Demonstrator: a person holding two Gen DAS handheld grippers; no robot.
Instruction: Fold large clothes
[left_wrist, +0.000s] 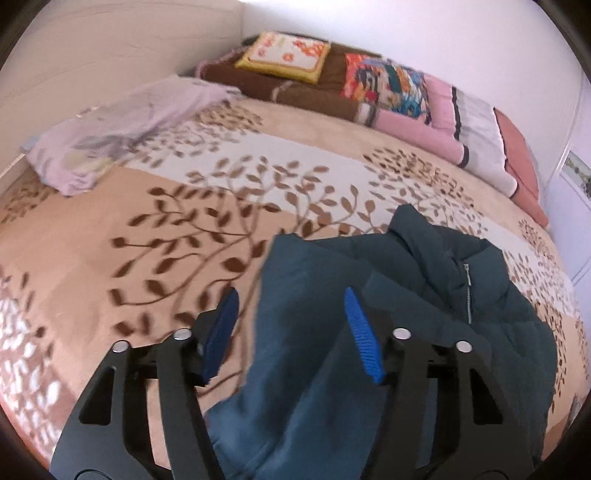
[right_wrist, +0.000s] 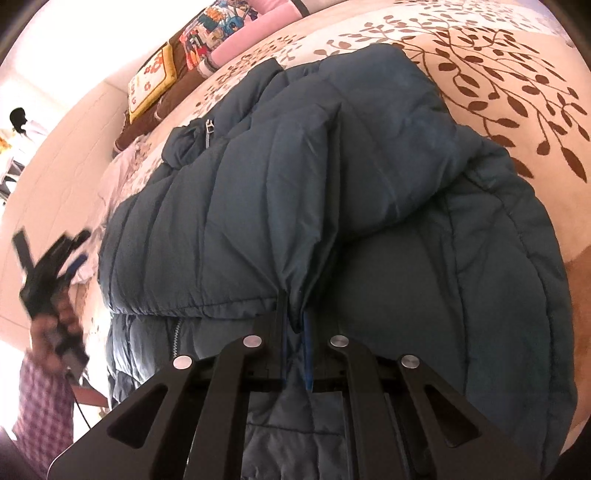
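On the bed, with its leaf-patterned cover, lies a dark teal padded jacket. Right gripper: fingers pressed together, pinching a fold of the jacket's fabric. Left gripper: blue fingers spread above the jacket's edge, holding nothing. Pillows line the far wall.

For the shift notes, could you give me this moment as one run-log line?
step: folding jacket on bed | right gripper: shut on jacket edge | left gripper: open, over jacket, nothing gripped
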